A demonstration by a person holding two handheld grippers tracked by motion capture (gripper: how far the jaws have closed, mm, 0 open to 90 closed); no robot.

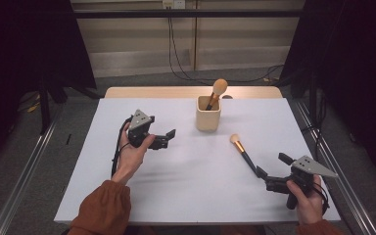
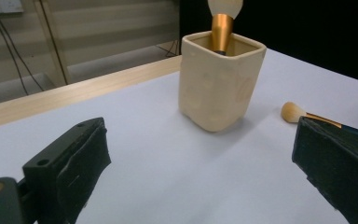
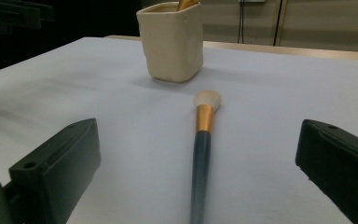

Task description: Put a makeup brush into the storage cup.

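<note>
Tongs on the left, the left gripper (image 1: pixel 169 137), sit with jaws spread and empty, pointing toward the cream square ceramic cup (image 1: pixel 208 113), where a tan-tufted, gold-ferruled brush (image 1: pixel 216 92) stands. Right of the cup, a dark-handled makeup brush with a gold ferrule (image 1: pixel 242 152) lies flat on the white table (image 1: pixel 186 196). Its long axis runs straight into the right gripper (image 1: pixel 270 169), whose spread jaws straddle the handle end without touching. That hand looks nearer, so the pickup is probably its job.

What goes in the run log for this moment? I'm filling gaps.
left gripper: open, empty | right gripper: open, astride brush handle | second brush: in cup
</note>
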